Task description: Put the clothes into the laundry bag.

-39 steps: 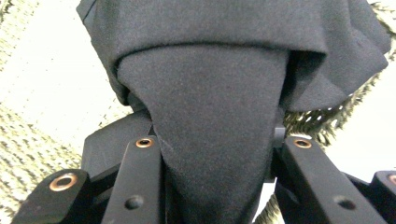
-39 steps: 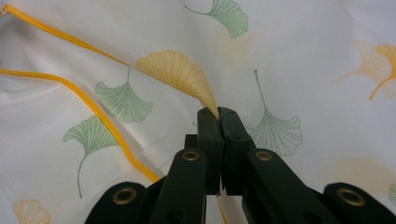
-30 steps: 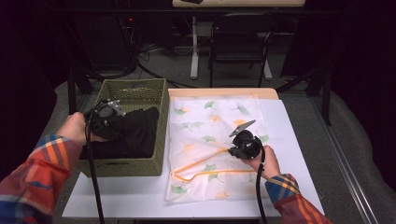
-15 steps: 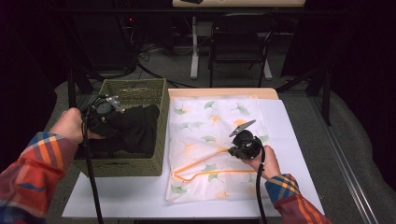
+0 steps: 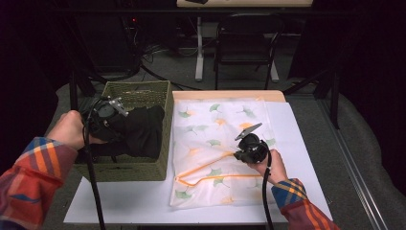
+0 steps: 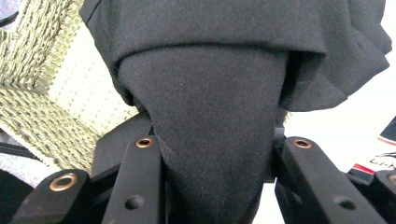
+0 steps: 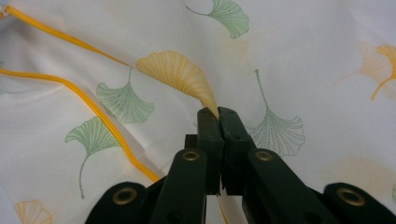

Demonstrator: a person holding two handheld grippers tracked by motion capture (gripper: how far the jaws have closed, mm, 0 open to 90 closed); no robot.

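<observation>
The woven basket (image 5: pixel 143 165) takes up the worktop's (image 5: pixel 119 203) left side, its tall walls blocking any level approach from the front or the right. The black garment (image 5: pixel 141 129) fills most of the basket and bulges above the rim, leaving a gap at the far wall. The leaf-printed bag (image 5: pixel 210 143) lies flat across the middle, no barrier to passing over. Bare strips of worktop run along the front edge and the right edge.

Black garment (image 5: pixel 143 129), olive woven basket (image 5: pixel 139 91), white ginkgo-print bag (image 5: pixel 215 129)
</observation>
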